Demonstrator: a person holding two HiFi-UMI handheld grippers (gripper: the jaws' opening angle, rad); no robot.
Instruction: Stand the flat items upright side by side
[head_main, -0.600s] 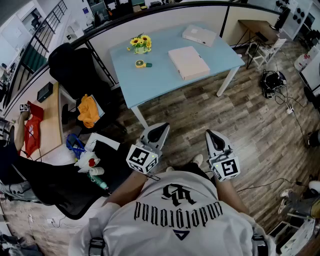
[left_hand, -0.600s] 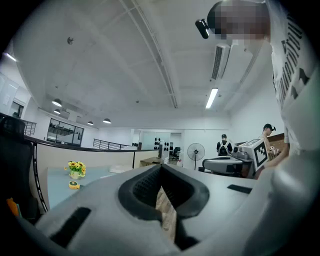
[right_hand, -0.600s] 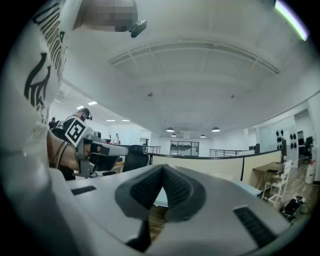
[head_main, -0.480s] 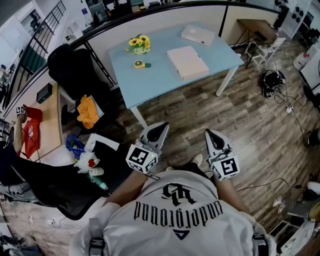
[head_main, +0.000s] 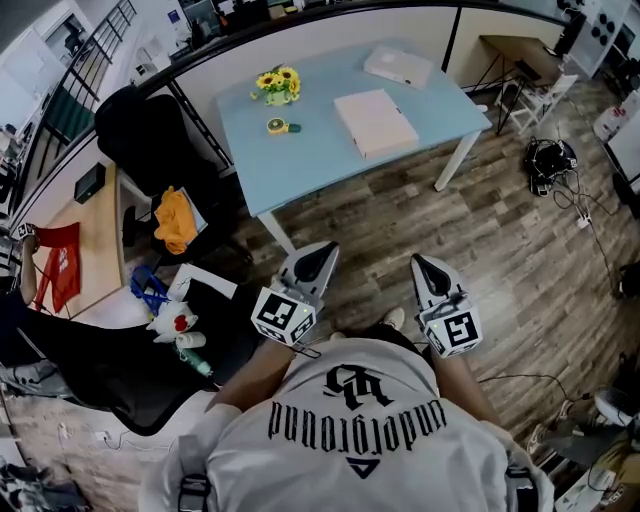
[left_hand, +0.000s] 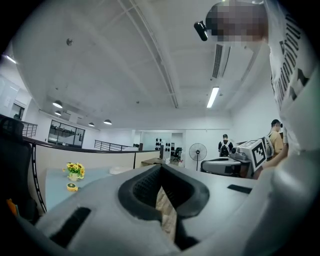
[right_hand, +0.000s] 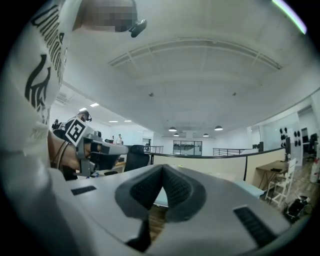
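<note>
You hold your left gripper and right gripper level at your waist, jaws together and empty. That is probably because the beige flat box and white flat box lie well ahead on the blue table.

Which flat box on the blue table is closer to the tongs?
The beige box, lying flat near the middle of the blue table. The white box also lies flat, but it sits farther back, at the table's far corner.
</note>
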